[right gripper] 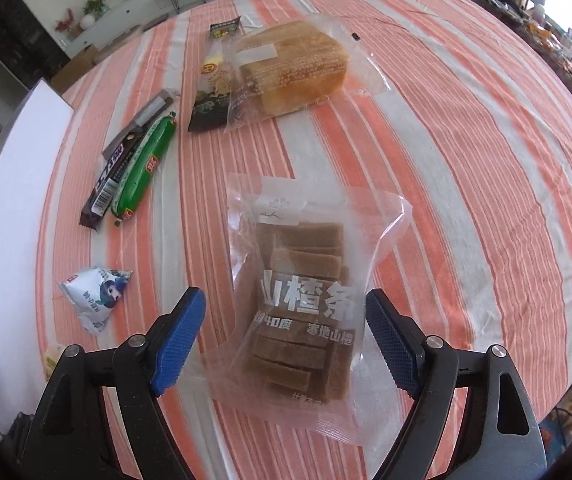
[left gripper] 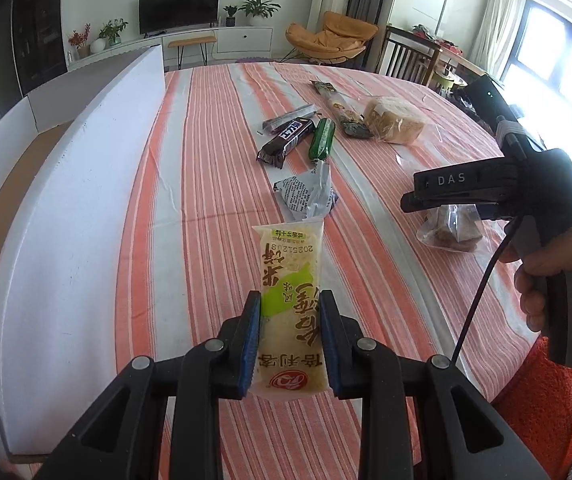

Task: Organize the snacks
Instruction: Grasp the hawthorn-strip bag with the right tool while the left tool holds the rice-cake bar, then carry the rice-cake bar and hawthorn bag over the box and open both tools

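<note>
My left gripper (left gripper: 290,300) is shut on a pale yellow and green snack packet (left gripper: 290,260), which it holds upright off the striped tablecloth (left gripper: 189,184). In the right wrist view my right gripper (right gripper: 283,296) points down with its jaws open wide. Between its blue pads lies a clear bag of brown strips (right gripper: 302,280), flat on the cloth, and the left pad (right gripper: 177,336) stands apart from it. From the left wrist view, the right gripper (left gripper: 406,200) hovers over that same bag (left gripper: 452,234), held by a hand (left gripper: 542,272).
A white open box (left gripper: 77,220) stands along the table's left side. Loose on the cloth lie a dark chocolate bar (right gripper: 107,184), a green sausage (right gripper: 145,160), a bagged bread loaf (right gripper: 290,72), a dark long packet (right gripper: 211,92) and a silver-blue pouch (right gripper: 95,296).
</note>
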